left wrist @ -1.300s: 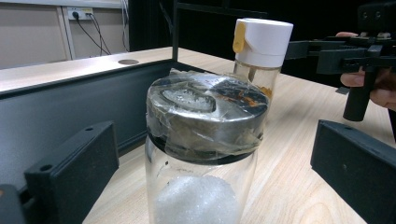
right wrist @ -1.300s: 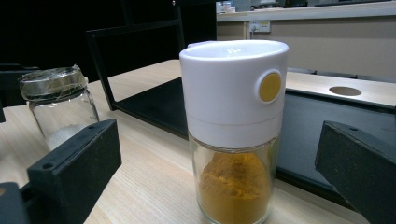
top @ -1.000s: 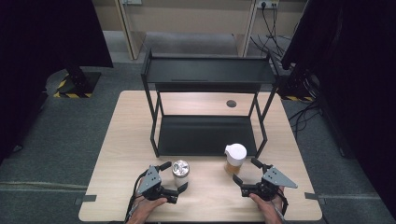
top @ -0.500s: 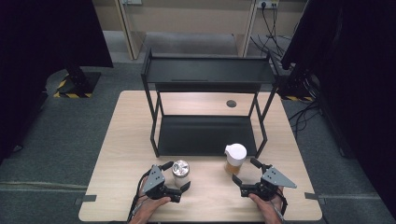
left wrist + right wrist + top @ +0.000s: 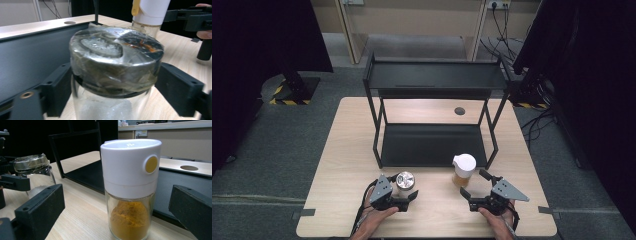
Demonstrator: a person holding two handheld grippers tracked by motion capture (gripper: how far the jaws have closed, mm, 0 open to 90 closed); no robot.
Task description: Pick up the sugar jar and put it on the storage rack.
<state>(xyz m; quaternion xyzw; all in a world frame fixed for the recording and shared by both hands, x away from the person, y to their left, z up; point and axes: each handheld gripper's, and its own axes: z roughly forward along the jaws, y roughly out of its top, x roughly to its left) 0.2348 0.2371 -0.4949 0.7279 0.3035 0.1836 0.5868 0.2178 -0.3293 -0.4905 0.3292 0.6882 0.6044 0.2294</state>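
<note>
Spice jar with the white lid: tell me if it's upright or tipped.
Upright. The spice jar stands on its base on the table, white lid on top.

Two handheld grippers of matte black plastic: the left gripper (image 5: pixel 404 196) and right gripper (image 5: pixel 475 186) each carry blocky jaws with small screw holes, a grey three-cornered top plate and a trailing black cable.

Pale wooden bench (image 5: pixel 337 165) set on grey carpeted floor (image 5: pixel 272 135)

A black two-tier metal shelf (image 5: pixel 434 75) is placed on the bench; dark curtains (image 5: pixel 262 35) are hung at both sides, and a beige wall (image 5: pixel 422 20) with sockets and cables (image 5: pixel 504 22) is seen behind.
</note>
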